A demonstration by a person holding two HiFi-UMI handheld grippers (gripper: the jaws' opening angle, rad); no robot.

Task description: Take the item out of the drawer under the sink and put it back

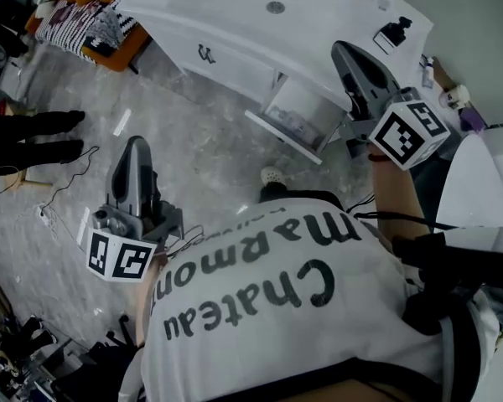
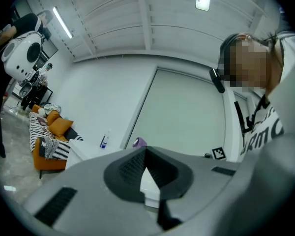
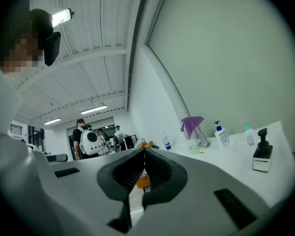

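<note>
The white sink cabinet (image 1: 235, 23) stands at the top of the head view, with its drawer (image 1: 295, 117) pulled open at the front; small items lie inside, too blurred to name. My right gripper (image 1: 342, 50) is raised beside the open drawer, right of it, shut and holding nothing. My left gripper (image 1: 135, 143) hangs lower left over the floor, well away from the cabinet, also shut and empty. In the right gripper view, the right gripper (image 3: 144, 151) has its jaws meeting at the tip. The left gripper (image 2: 145, 150) looks the same in its own view.
On the counter stand a black dispenser (image 3: 262, 151), pump bottles (image 3: 220, 133) and a tap draped with a purple cloth (image 3: 192, 124). An orange sofa (image 1: 92, 15) with a striped blanket sits at the far left. A bystander's black shoes (image 1: 33, 136) and a cable lie on the floor.
</note>
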